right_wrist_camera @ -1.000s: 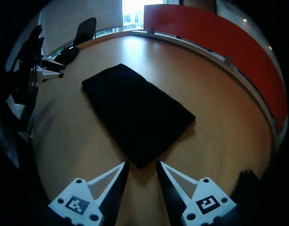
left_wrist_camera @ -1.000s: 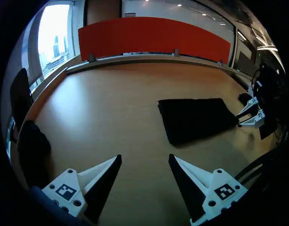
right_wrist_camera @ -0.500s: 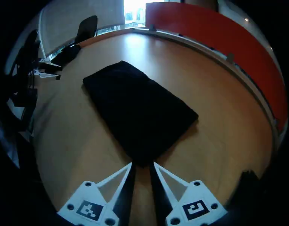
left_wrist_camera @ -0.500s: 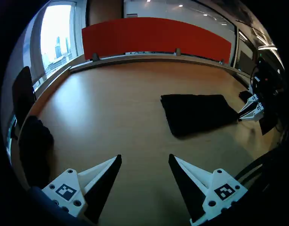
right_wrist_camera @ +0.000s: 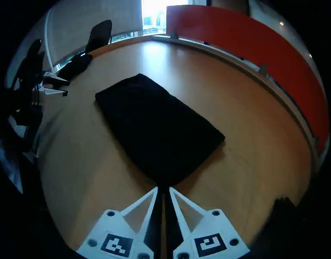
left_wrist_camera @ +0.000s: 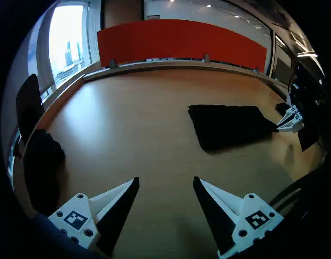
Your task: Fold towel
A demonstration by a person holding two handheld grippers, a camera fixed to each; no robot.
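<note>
My left tongs (left_wrist_camera: 165, 179) stand wide open above the counter (left_wrist_camera: 122, 125). My right tongs (right_wrist_camera: 164, 191) are pinched together on the near corner of the black towel (right_wrist_camera: 159, 125), which lies flat on the counter beyond.

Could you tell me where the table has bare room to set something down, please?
The table is bare between the towel and the red divider, and between the towel and the open left hand-held gripper. It is crowded at the towel's corner, where the right hand-held gripper grips it.
</note>
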